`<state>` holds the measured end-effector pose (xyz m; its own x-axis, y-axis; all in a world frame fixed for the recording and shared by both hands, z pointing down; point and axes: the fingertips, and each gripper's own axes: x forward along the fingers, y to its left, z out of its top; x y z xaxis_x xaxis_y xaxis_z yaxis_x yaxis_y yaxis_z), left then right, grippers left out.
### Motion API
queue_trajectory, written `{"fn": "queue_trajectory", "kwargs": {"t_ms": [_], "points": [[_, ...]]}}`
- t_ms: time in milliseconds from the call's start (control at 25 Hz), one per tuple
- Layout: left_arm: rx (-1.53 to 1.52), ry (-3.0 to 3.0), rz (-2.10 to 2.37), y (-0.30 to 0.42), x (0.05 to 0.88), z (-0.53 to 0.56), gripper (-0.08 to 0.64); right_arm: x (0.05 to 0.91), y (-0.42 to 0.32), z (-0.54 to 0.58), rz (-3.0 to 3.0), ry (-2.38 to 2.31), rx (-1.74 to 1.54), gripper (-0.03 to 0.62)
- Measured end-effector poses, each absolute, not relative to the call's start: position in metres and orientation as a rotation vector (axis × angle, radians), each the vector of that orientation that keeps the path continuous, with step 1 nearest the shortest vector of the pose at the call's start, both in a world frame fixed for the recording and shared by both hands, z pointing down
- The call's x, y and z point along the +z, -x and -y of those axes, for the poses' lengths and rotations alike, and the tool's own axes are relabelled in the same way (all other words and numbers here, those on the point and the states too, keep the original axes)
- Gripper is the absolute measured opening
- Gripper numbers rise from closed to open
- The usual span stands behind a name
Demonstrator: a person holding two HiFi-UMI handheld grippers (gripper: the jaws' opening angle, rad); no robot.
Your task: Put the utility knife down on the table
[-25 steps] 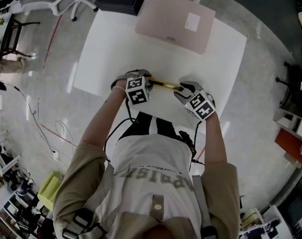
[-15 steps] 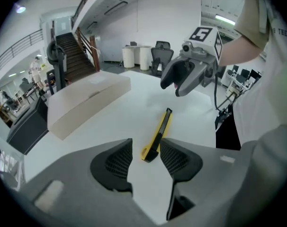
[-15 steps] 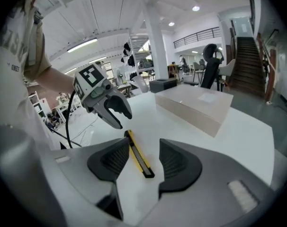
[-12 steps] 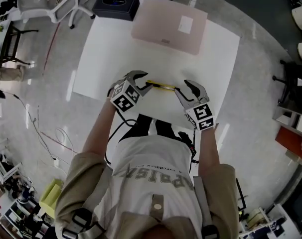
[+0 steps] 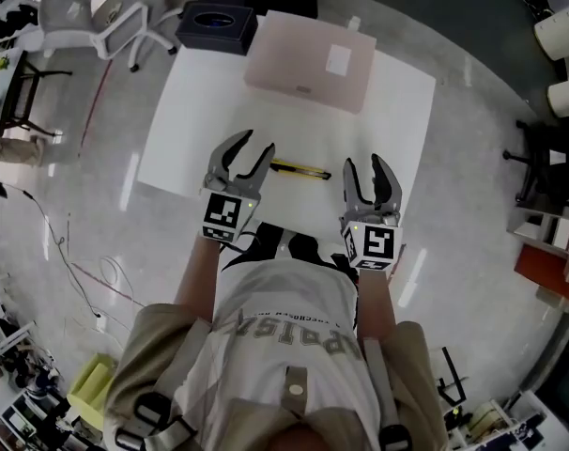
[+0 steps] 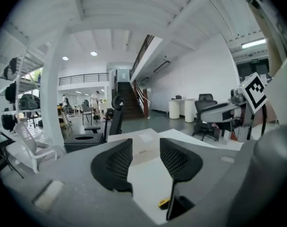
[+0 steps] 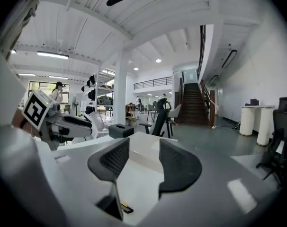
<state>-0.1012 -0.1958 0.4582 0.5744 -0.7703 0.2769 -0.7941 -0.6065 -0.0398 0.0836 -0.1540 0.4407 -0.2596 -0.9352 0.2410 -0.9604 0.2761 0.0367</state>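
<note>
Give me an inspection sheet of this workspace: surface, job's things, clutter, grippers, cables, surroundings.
Surface: white table.
Job's things: utility knife lying flat on the table between the grippers, touched by neither.
Clutter: pinkish flat box at the table's far edge.
Grippers: left gripper and right gripper both open, empty.
Cables: thin cable on the floor at left.
Surroundings: black bin beyond the table's corner, white chair, glossy floor.

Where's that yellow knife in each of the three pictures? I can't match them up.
Head view: the utility knife lies on the white table, near its front edge.
Left gripper view: only its yellow end shows, low, beside the right-hand jaw.
Right gripper view: its end shows low, beside the left-hand jaw.
Shared landmark: the dark box past the table's far edge.
</note>
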Motion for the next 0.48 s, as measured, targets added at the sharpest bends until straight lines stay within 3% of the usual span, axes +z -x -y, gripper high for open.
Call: {"fn": "queue_trajectory", "kwargs": {"t_ms": [320, 480], "points": [[0.065, -2.719, 1.676, 0.119, 0.38, 0.181, 0.155, 0.386, -0.072, 0.146, 2.337, -1.834, -0.079, 0.192], [0.026, -2.717, 1.734, 0.123, 0.367, 0.178, 0.153, 0.365, -0.065, 0.143, 2.342, -1.858, -0.162, 0.113]]}}
